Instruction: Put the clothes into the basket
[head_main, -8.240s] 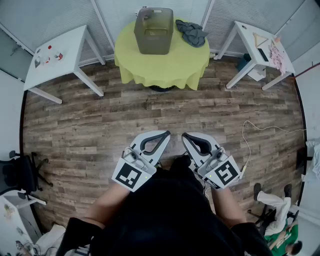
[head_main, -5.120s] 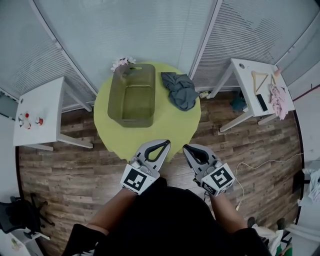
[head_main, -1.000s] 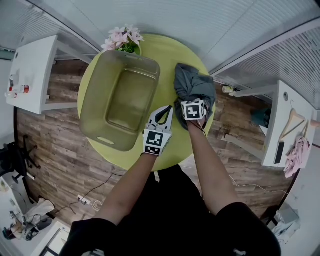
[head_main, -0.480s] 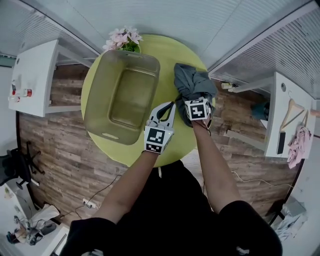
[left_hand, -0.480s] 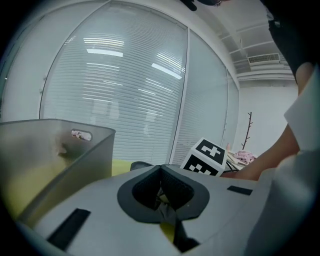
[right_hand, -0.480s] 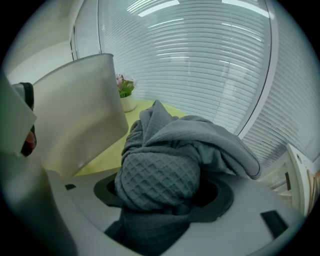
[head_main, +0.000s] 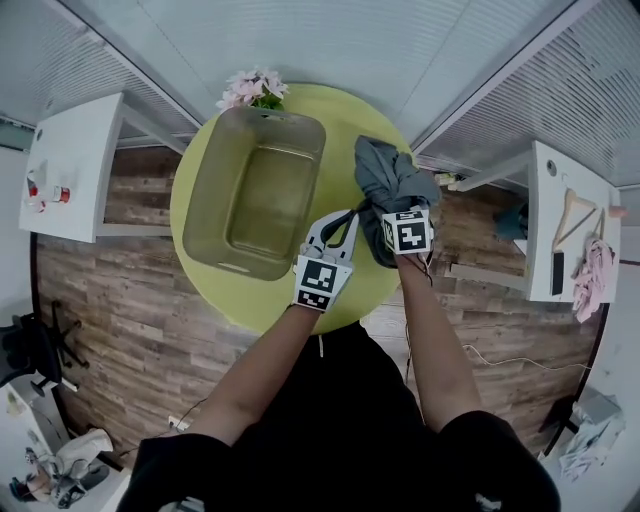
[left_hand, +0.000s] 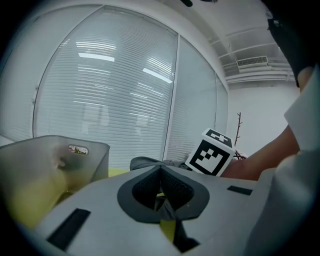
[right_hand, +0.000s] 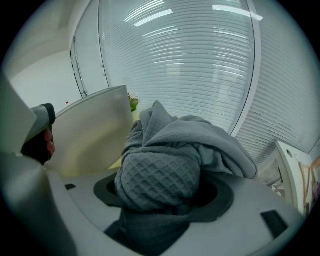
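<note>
One crumpled grey waffle-weave cloth (head_main: 385, 175), bunched over the round yellow-green table's (head_main: 338, 115) right edge. Your right gripper (right_hand: 162, 190) just closed and pinches it, lower folds cut off. Your left gripper (left_hand: 160, 172): jaws pressed together, grey sliver (left_hand: 161, 204) behind them unclear. One translucent olive plastic basket (head_main: 205, 210) sits beside, on the table's left.

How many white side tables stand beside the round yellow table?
2: a left white table and a right white table, flanking the round table. Others may be hidden off-frame.
</note>
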